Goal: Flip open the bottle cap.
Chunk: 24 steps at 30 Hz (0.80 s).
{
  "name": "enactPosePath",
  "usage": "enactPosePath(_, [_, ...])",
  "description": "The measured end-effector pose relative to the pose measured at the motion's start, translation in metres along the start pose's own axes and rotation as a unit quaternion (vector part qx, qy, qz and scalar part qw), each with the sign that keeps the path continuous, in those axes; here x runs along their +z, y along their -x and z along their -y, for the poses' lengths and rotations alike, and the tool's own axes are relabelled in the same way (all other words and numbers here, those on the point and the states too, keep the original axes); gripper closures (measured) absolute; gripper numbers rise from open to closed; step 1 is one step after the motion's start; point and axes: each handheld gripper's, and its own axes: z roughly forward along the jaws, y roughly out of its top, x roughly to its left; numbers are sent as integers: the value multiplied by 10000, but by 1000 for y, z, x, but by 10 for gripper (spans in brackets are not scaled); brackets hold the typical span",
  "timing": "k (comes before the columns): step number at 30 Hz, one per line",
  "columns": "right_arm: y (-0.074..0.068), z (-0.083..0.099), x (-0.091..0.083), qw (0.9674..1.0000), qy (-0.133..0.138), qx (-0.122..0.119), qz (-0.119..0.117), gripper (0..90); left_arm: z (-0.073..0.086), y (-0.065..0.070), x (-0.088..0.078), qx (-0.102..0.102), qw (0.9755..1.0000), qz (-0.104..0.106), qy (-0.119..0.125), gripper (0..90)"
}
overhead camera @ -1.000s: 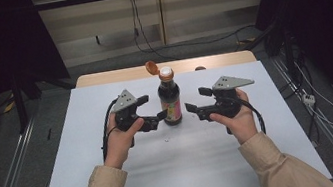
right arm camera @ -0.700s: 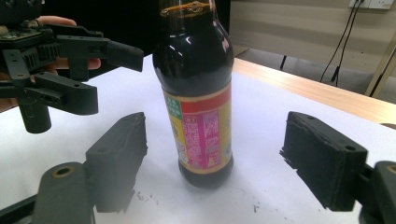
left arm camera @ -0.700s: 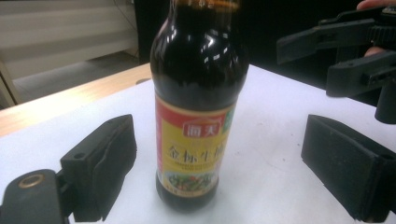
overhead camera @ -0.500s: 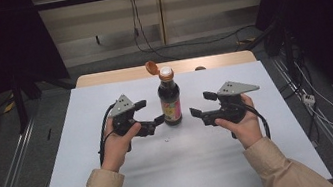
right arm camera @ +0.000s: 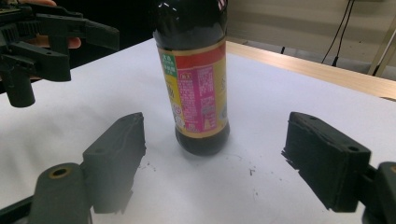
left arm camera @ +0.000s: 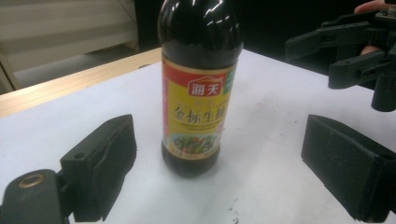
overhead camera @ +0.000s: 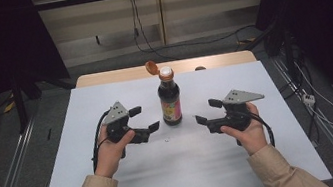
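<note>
1. Jaws of left gripper (overhead camera: pixel 144 119) apart, nothing between them; same for right gripper (overhead camera: pixel 207 110).
2. Sauce bottle (overhead camera: pixel 170 104) upright on white table (overhead camera: pixel 81 112), just ahead of both grippers, between them, touching neither.
3. Orange flip cap (overhead camera: pixel 151 67) hangs open at bottle top.
4. Small dark specks (right arm camera: pixel 250 171) on table near bottle base.
5. Beyond table: cables (overhead camera: pixel 147 46) on floor.

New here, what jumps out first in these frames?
A dark sauce bottle stands upright mid-table on the white sheet, its orange flip cap hinged open. The left gripper and right gripper flank it, jaws open, not touching.
</note>
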Motion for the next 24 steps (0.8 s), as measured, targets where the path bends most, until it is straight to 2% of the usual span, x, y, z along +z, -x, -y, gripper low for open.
enactPosePath(9, [2,11,-6,10000,-34,-10,24,198,8,-1,-10,8,10000,12,7,102])
enactPosePath(15, [4,19,-11,10000,-68,2,45,198,14,-4,-19,20,9999,-87,-46,102])
enactPosePath(24, [4,28,-18,10000,-75,-9,51,199,22,-6,-30,-15,9999,-111,-78,102])
